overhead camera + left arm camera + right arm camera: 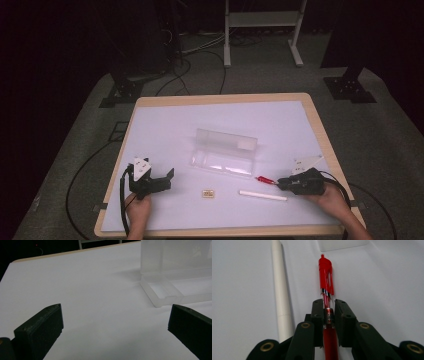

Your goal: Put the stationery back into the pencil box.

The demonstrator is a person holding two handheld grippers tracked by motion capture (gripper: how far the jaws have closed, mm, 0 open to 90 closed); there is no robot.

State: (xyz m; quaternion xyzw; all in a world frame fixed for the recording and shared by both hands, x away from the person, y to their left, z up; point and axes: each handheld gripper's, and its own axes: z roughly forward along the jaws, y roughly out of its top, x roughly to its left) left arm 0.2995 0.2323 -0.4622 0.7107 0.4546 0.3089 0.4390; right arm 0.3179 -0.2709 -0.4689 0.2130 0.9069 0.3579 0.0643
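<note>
Right gripper [329, 315] clamps red pen [326, 272]; white stick [280, 290] alongside.

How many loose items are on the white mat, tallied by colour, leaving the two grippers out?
Red: 1, the red pen clamped in the right gripper
White: 1, the white stick
Clear: 1, the open clear case
Tan: 1, the small tan block
Total: 4

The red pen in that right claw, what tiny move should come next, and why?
Probably lift it a little: the right gripper is shut on the red pen, which lies on the table short of the clear box.
</note>
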